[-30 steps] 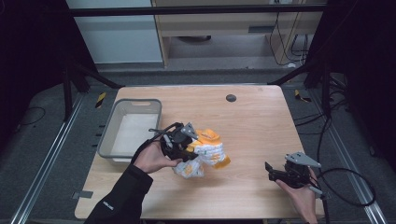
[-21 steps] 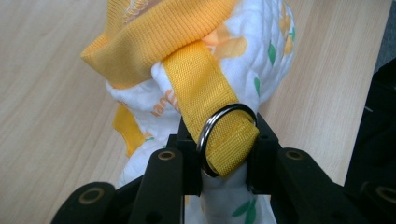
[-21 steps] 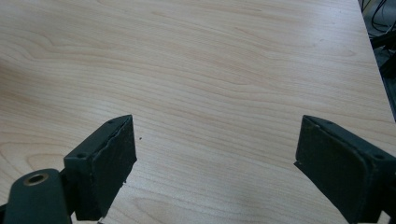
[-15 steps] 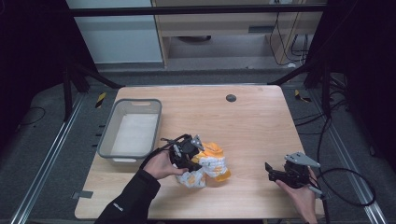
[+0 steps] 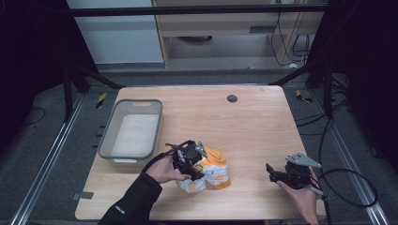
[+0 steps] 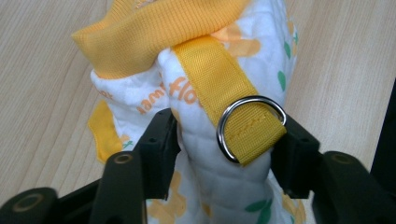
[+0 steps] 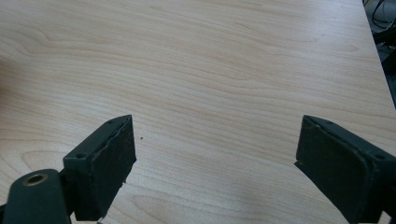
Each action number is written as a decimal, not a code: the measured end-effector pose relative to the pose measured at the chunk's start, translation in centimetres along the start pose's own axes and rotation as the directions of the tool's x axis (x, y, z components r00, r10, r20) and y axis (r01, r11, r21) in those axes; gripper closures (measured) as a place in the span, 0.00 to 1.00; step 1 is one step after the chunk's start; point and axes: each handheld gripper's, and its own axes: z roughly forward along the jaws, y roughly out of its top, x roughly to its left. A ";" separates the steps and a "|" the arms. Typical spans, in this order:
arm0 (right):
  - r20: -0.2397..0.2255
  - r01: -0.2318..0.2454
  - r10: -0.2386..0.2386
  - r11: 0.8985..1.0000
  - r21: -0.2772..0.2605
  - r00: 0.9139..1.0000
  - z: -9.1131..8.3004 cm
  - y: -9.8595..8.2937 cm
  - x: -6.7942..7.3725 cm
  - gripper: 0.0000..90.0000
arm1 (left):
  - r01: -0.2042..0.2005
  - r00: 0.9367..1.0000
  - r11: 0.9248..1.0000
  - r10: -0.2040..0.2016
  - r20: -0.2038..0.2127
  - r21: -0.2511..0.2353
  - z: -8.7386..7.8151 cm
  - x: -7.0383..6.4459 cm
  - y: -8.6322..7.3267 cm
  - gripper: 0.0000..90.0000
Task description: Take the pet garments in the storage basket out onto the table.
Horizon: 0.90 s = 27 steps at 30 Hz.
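With the left claw point(image 5: 191, 161) pinching the quilted yellow-and-white bib point(image 5: 213, 172), the grab looks done; moving it, perhaps to the grey bin point(image 5: 112, 138) just left of the bib, appears left. Bib lies on the tabletop point(image 5: 253, 126) near its front edge. Right claw point(image 5: 277, 176), well right of the bib, is spread w/ nothing between. Left gripper view adds the bib's metal D-ring point(image 6: 250, 128) & strap point(image 6: 215, 70); high view gives the layout.
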 end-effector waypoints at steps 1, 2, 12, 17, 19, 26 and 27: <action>0.000 0.000 0.000 1.000 0.001 1.000 0.0 0.0 0.0 0.13 | 0.000 1.000 1.000 0.000 -0.001 -0.003 -0.1 0.0 0.0 0.48; 0.000 0.000 0.000 1.000 0.001 1.000 0.0 0.0 0.0 0.13 | 0.001 1.000 1.000 -0.001 0.000 -0.012 -0.2 0.0 -0.1 0.46; 0.000 -0.004 0.004 1.000 0.003 1.000 0.0 0.0 0.0 0.13 | 0.003 1.000 0.997 -0.004 -0.020 -0.081 -1.9 -0.2 -0.7 0.34; 0.002 -0.005 0.005 1.000 0.000 1.000 0.0 0.0 0.0 0.13 | 0.021 0.999 0.993 -0.024 -0.032 -0.114 -3.0 -0.4 -1.2 0.30; 0.000 -0.009 0.009 1.000 -0.002 1.000 0.0 0.0 0.0 0.13 | 0.029 0.999 0.991 -0.034 -0.032 -0.134 -3.4 -0.5 -1.6 0.28; -0.005 -0.020 0.020 1.000 -0.005 1.000 -0.1 0.0 0.0 0.12 | 0.073 0.994 0.972 -0.090 -0.066 -0.223 -5.2 -0.7 -3.7 0.23; -0.005 -0.021 0.021 1.000 -0.005 1.000 -0.1 0.0 0.0 0.12 | 0.080 0.993 0.967 -0.100 -0.070 -0.240 -5.5 -0.7 -4.1 0.23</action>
